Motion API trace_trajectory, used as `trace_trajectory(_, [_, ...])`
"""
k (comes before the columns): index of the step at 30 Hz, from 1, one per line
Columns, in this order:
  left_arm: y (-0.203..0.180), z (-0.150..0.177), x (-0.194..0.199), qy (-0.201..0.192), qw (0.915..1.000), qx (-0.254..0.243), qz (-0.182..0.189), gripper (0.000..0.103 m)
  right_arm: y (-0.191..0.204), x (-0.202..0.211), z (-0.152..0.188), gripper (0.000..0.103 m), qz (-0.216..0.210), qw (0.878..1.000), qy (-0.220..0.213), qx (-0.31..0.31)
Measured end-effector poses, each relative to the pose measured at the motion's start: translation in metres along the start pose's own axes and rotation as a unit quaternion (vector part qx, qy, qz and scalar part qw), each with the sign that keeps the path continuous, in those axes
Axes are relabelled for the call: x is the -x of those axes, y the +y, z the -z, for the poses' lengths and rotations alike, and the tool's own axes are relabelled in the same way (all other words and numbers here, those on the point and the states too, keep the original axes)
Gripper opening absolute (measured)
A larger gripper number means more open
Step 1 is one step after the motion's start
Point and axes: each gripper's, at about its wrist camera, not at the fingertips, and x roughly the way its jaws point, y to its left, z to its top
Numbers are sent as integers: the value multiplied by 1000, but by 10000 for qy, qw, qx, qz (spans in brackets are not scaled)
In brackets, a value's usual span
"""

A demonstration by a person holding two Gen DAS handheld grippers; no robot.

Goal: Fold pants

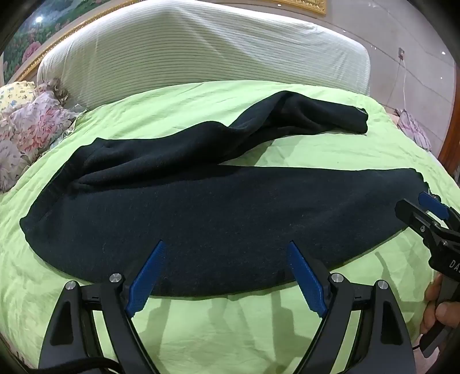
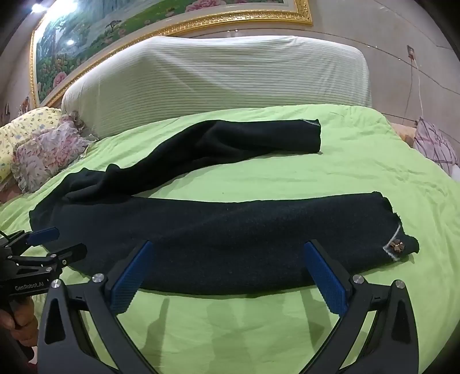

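Note:
Black pants (image 1: 230, 207) lie spread on a green bedsheet (image 1: 218, 330), waist to the left and both legs running right. The near leg lies flat and straight; the far leg (image 1: 302, 115) is bent and rumpled. My left gripper (image 1: 226, 244) hovers open above the near leg's front edge with nothing between its blue pads. In the right wrist view my right gripper (image 2: 228, 244) also stands open over the near leg of the pants (image 2: 230, 227), left of a small flower ornament (image 2: 398, 246) at the hem. Each gripper shows at the other view's edge: right gripper (image 1: 417, 205), left gripper (image 2: 69, 240).
A headboard under striped white cloth (image 2: 230, 77) backs the bed. Floral pillows (image 1: 31, 126) pile up at the left, and another pillow (image 2: 437, 143) lies at the right edge. A gold-framed painting (image 2: 143, 26) hangs above. A hand (image 1: 437, 310) holds the right gripper's handle.

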Motion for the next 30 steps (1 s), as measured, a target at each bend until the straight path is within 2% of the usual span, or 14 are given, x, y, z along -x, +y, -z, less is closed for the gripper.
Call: trace_trajectory(30, [0,-5,1,-5,9999,-39,116,86,-3,-3,0,103,-50,10000,-27,-51])
